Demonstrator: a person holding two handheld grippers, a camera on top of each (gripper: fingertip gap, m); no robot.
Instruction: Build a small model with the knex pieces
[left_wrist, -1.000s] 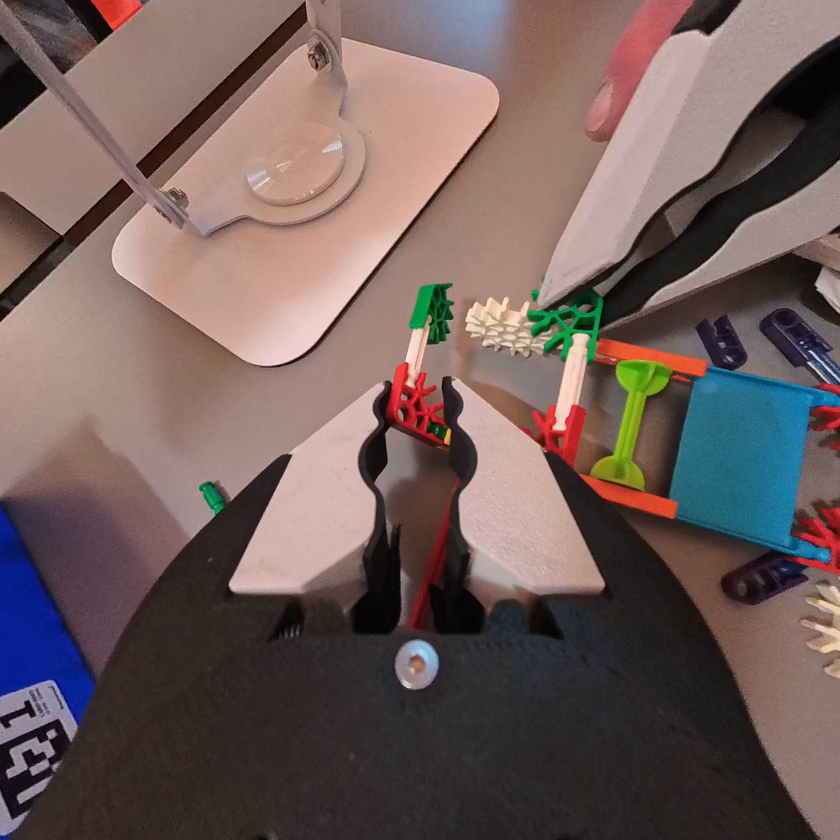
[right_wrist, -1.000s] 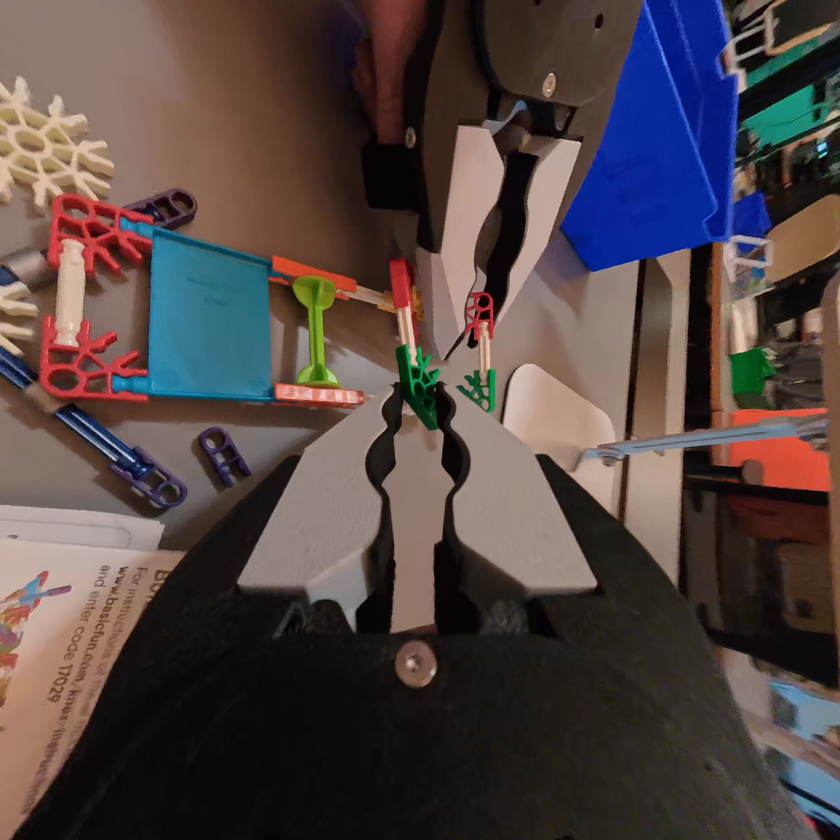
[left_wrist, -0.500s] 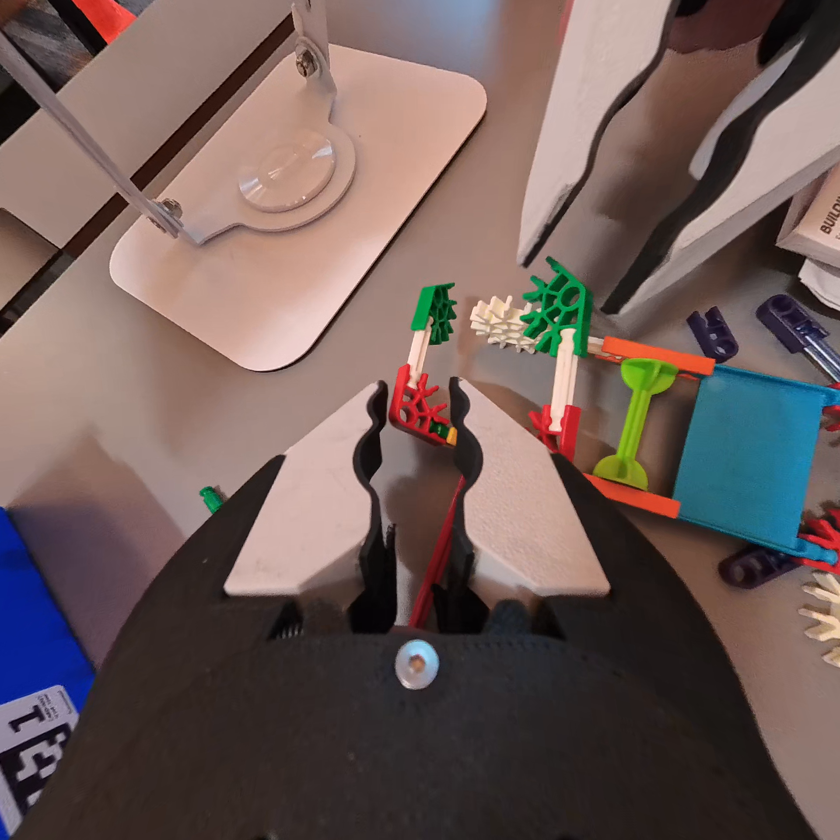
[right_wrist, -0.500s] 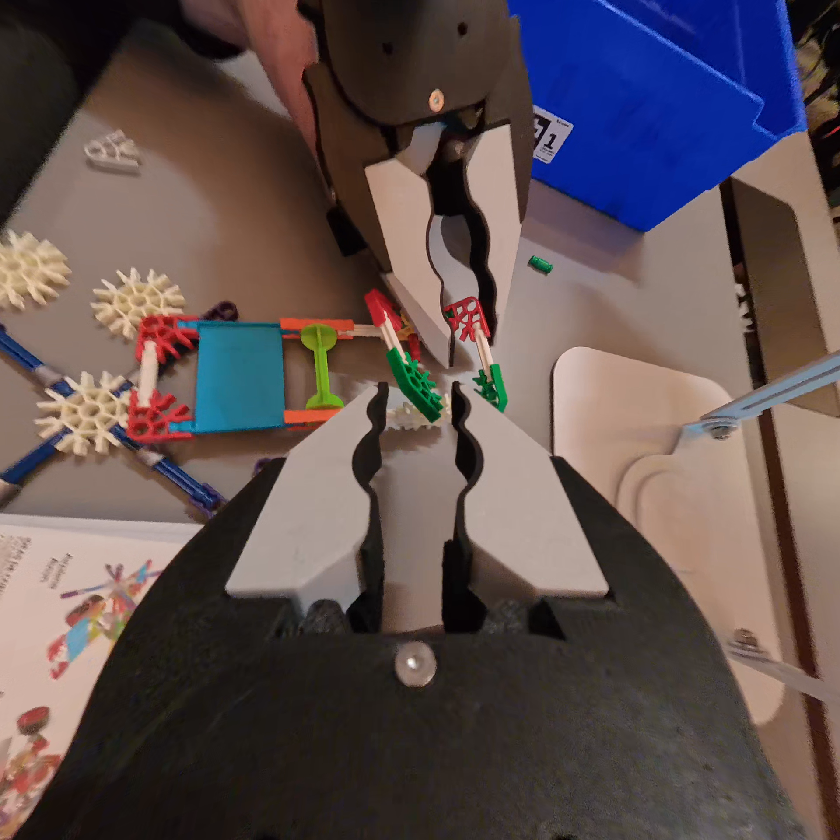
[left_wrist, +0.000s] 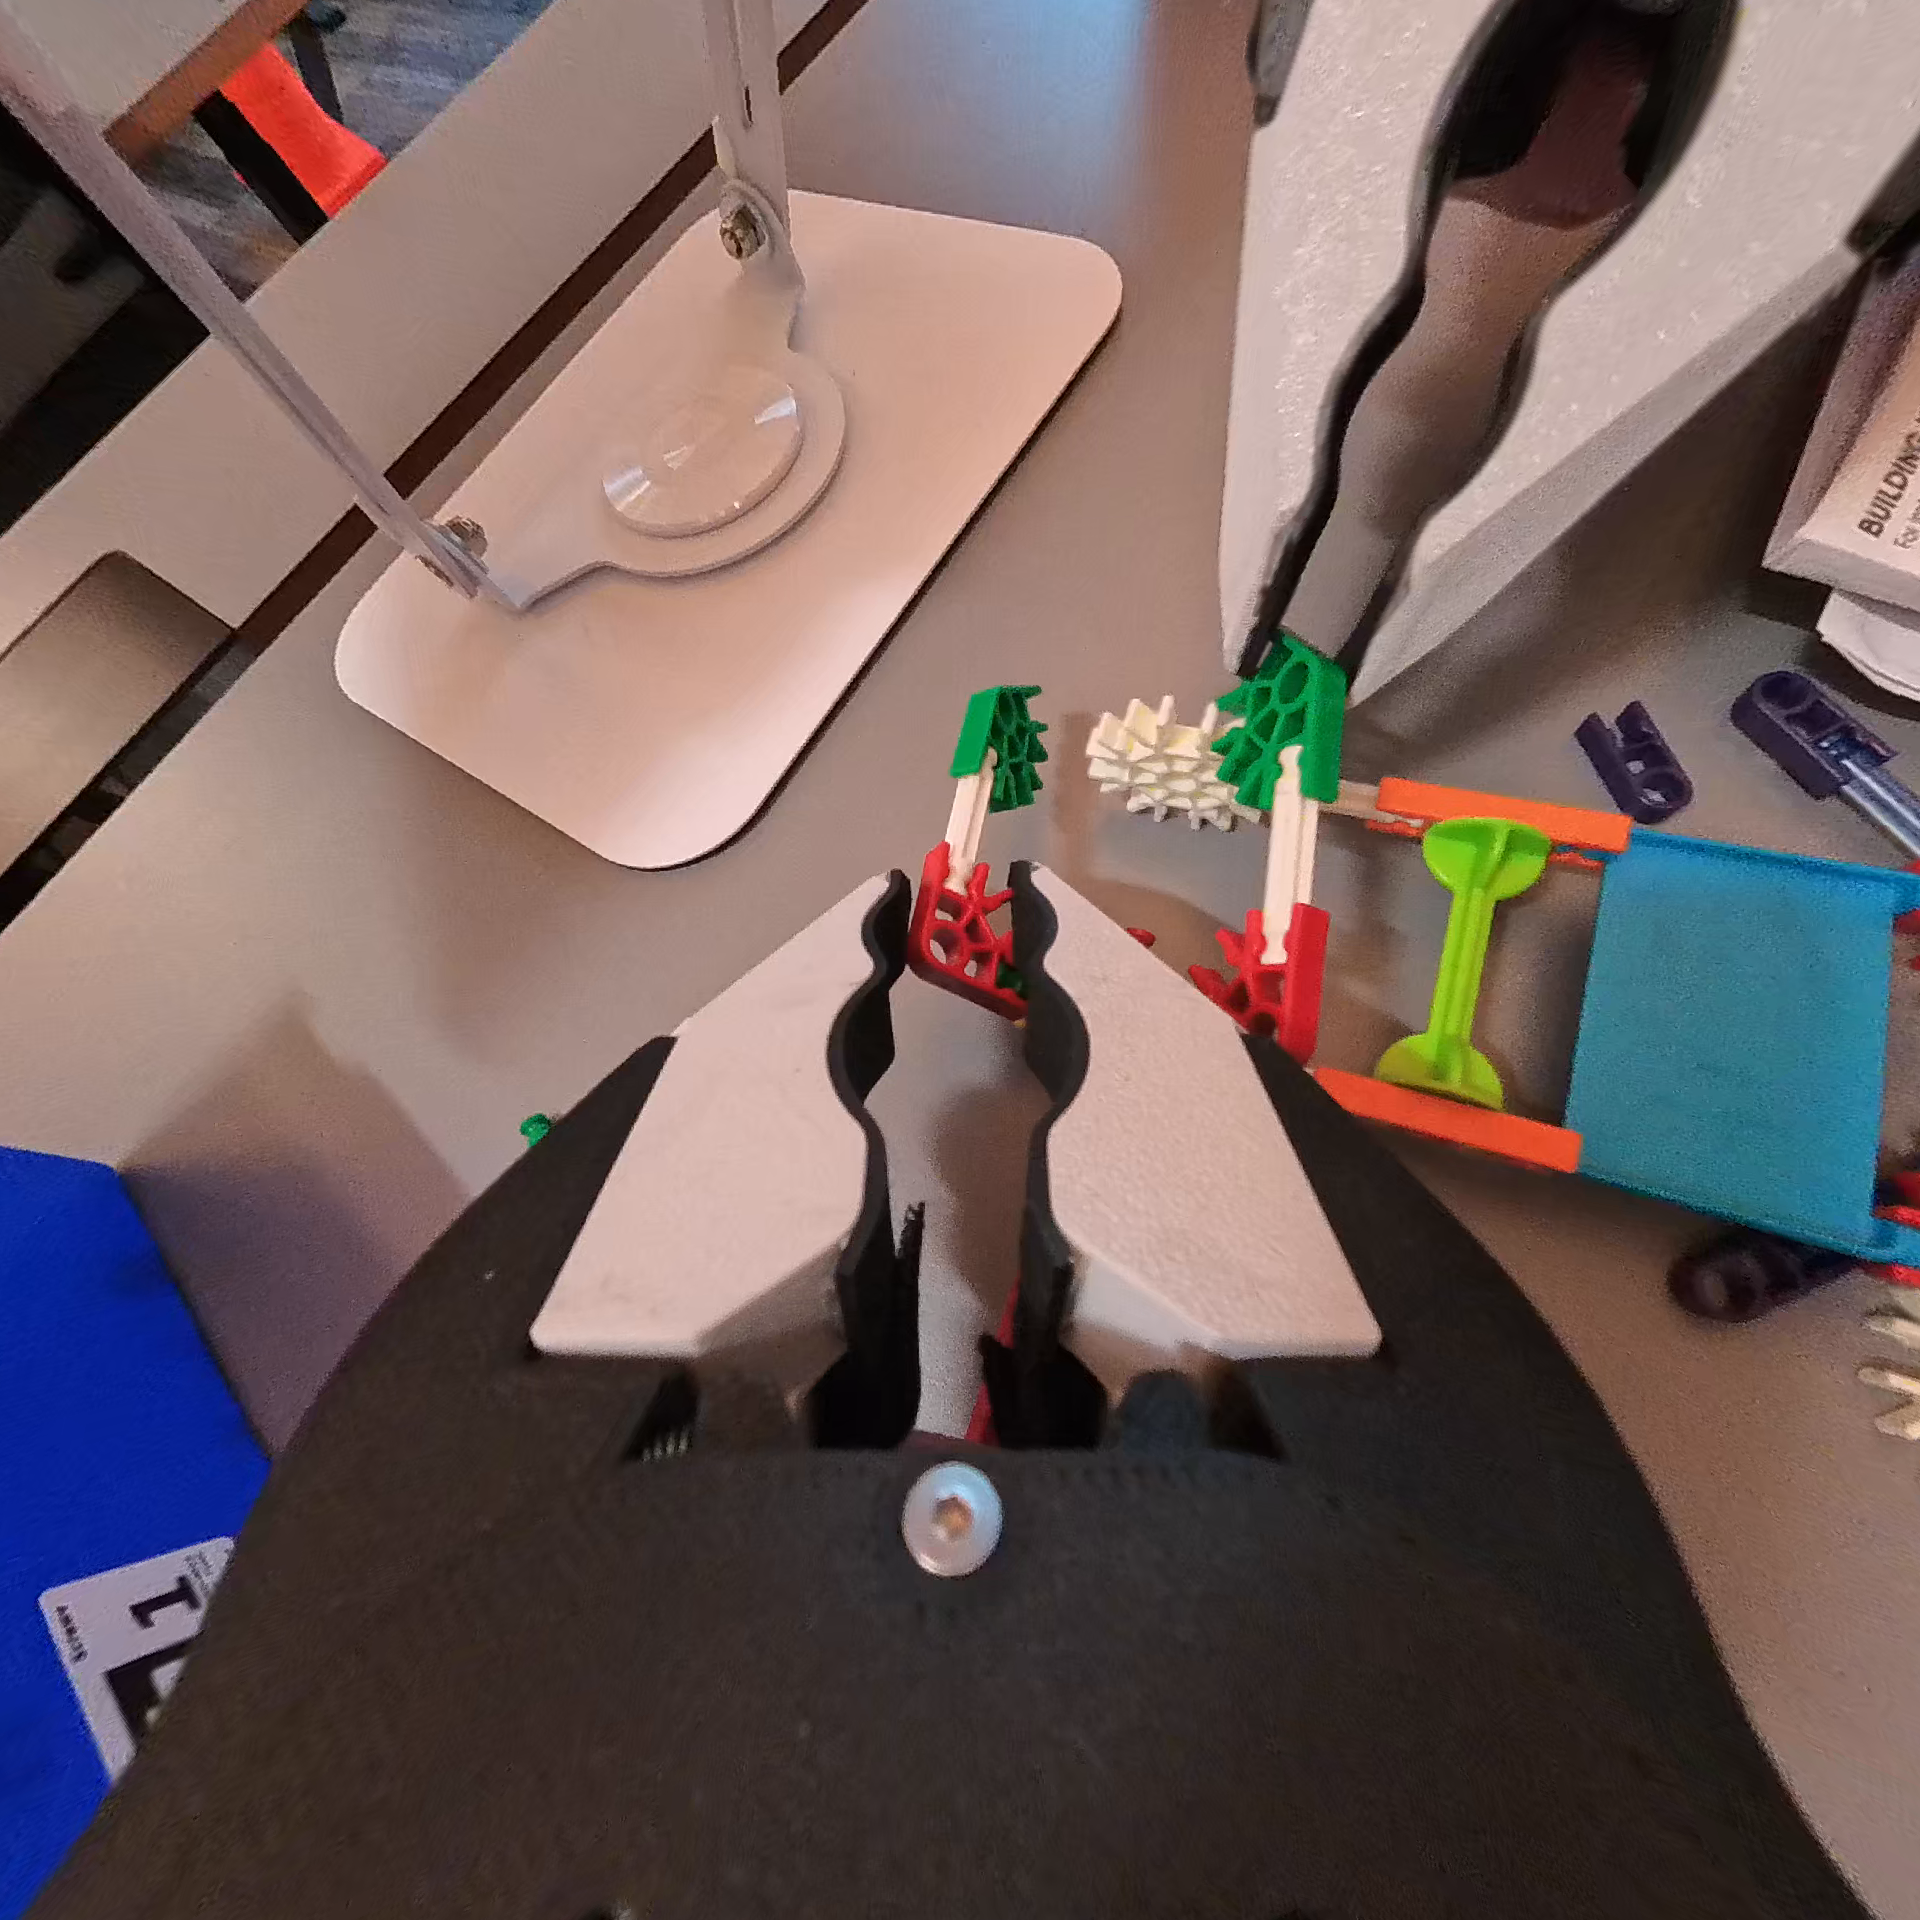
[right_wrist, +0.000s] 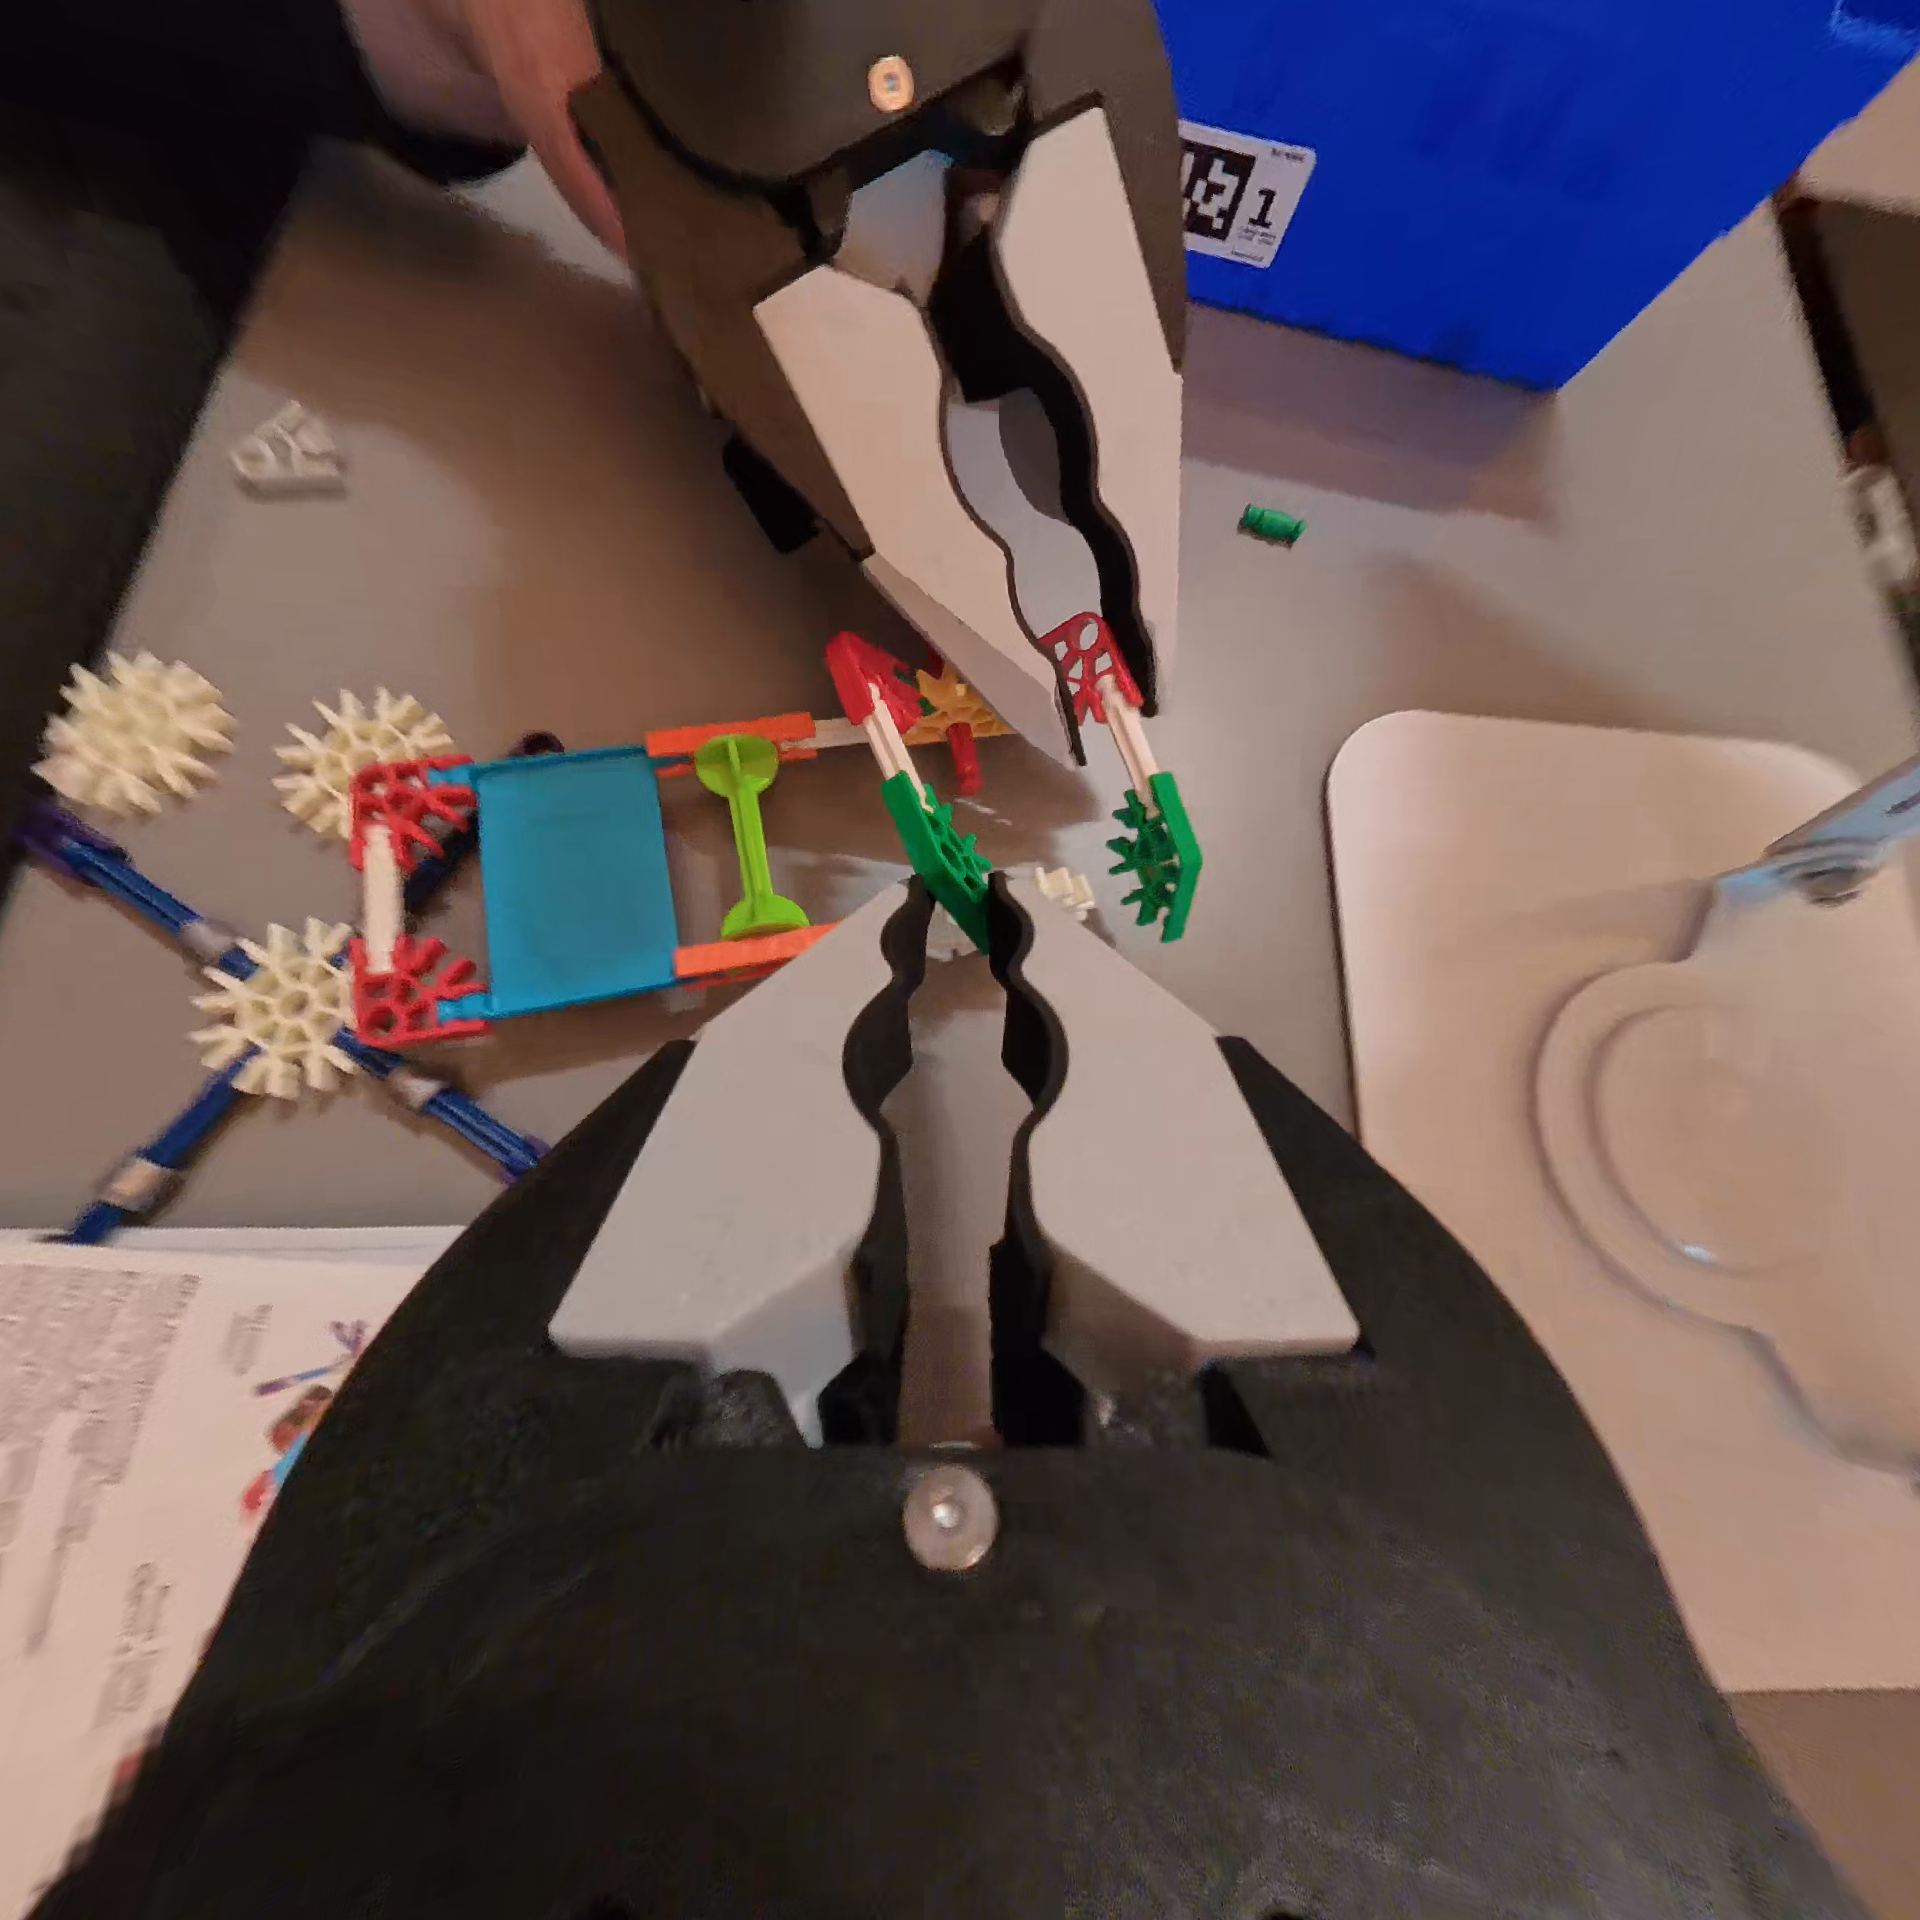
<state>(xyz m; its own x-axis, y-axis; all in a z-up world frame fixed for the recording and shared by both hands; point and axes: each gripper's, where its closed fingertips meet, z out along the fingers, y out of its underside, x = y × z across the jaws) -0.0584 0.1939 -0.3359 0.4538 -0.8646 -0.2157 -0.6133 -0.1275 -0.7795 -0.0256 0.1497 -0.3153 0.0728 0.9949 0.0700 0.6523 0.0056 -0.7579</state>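
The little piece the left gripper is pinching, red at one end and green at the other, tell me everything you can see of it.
The small piece is a short white rod joining a red connector and a green connector, all glossy webbed plastic. The left gripper pinches the red end between its fingertips; the green end points away, free. It is apart from the blue-panelled model beside it.

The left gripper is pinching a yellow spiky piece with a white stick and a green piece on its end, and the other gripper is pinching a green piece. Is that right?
Not quite. The piece in the left gripper is red, not yellow: the left wrist view shows a red connector between its tips, with the white rod and a green connector on the end. The right gripper does pinch a green piece.
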